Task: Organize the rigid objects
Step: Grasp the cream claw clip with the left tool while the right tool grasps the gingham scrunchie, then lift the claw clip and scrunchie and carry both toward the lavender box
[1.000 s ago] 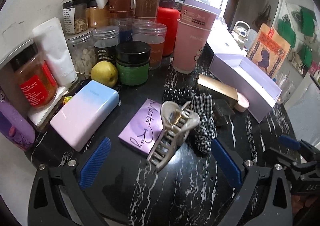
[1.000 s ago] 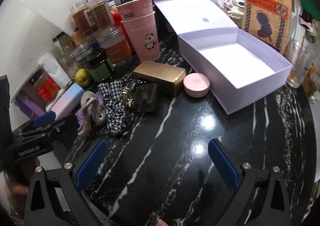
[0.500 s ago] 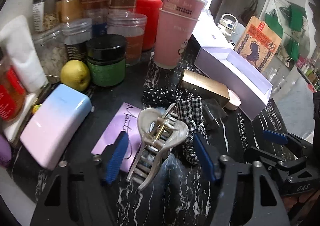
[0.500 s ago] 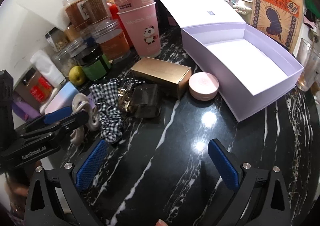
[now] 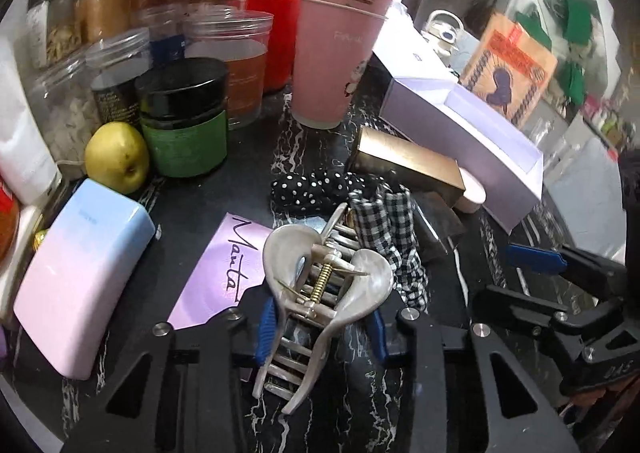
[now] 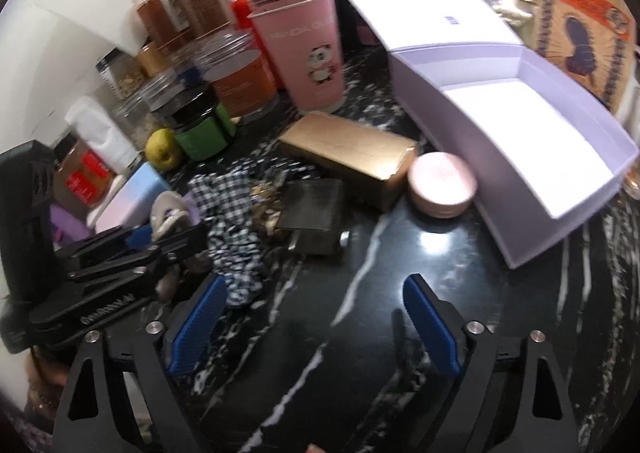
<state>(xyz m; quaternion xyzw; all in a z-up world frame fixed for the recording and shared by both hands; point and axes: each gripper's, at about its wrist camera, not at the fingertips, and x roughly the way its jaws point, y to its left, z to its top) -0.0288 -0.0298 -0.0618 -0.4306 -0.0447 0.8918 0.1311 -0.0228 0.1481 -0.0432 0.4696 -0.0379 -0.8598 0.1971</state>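
Pearl hair claw on the black marble counter — left tool closing, blue pads pinching it, right tool spread, narrowing, nothing between, lilac box open nearby.

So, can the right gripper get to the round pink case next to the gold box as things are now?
Probably yes. The right gripper has nothing between its closing jaws, and only bare black counter lies between it and the round pink case. The gold box and purple box crowd the case's far sides.

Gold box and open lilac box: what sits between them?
A round pink compact lies between the gold box and the lilac box, seen best in the right wrist view.
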